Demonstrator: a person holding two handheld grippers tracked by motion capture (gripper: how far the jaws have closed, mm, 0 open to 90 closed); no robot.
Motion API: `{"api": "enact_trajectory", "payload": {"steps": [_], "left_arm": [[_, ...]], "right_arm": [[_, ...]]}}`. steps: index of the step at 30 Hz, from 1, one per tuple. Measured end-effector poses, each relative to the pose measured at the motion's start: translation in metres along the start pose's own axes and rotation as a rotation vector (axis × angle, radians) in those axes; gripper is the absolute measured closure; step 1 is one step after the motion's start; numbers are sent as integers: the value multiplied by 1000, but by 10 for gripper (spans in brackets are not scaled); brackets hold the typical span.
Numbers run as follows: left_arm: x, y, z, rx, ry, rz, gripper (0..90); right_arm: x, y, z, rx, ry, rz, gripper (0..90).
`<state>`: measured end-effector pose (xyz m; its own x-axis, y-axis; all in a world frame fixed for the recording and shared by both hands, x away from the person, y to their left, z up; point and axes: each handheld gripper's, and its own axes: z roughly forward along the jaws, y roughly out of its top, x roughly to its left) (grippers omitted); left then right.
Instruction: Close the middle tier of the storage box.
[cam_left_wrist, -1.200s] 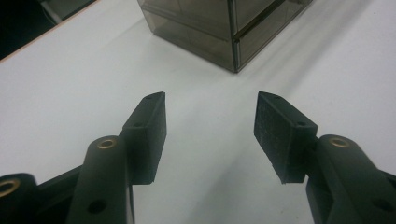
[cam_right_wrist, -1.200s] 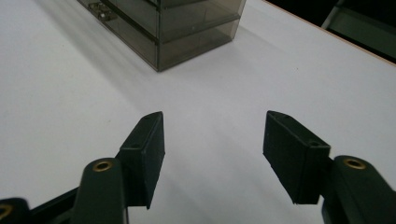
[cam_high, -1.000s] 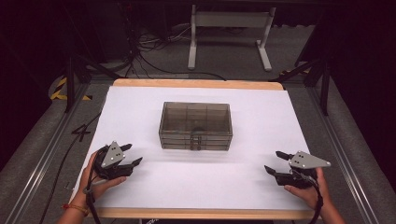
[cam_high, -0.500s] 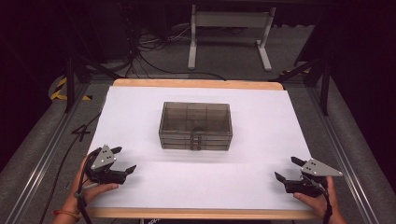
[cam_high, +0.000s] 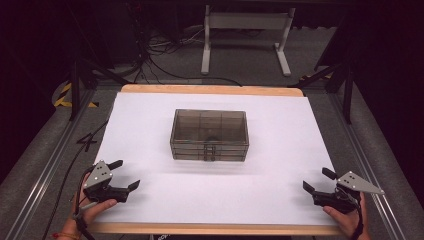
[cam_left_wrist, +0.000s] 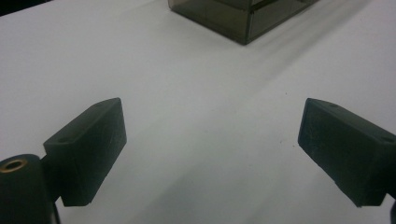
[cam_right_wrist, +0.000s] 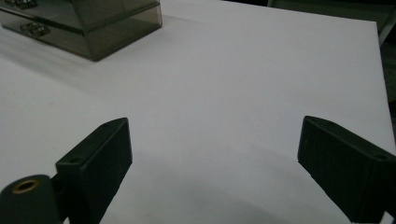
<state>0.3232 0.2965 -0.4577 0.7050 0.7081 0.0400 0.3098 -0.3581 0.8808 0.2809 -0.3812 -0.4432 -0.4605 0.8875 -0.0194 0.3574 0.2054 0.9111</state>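
1. Both grippers have moved apart and back toward the near corners, and their jaws have just been opening.
2. Left gripper (cam_high: 125, 175) and right gripper (cam_high: 316, 181) now stand wide open, with nothing between the jaws.
3. Bare white sheet (cam_high: 270, 145) lies ahead; nothing blocks the way.
4. Closed smoky box (cam_high: 210, 134) sits at the centre, well apart from both.
5. Cables (cam_high: 165, 65) and a metal stand (cam_high: 245, 30) lie on the floor beyond.
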Motion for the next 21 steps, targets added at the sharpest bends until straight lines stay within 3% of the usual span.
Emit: {"api": "enact_trajectory", "payload": {"steps": [2, 7, 21], "left_arm": [[0, -1, -1, -20, 3, -7, 75], [1, -4, -5, -57, 18, -30, 70], [1, -3, -4, -48, 28, -35, 64]], "right_arm": [[-1, -1, -2, -26, -3, 8, 107], [1, -1, -1, -22, -18, 5, 96], [3, 0, 2, 16, -33, -20, 96]]}}
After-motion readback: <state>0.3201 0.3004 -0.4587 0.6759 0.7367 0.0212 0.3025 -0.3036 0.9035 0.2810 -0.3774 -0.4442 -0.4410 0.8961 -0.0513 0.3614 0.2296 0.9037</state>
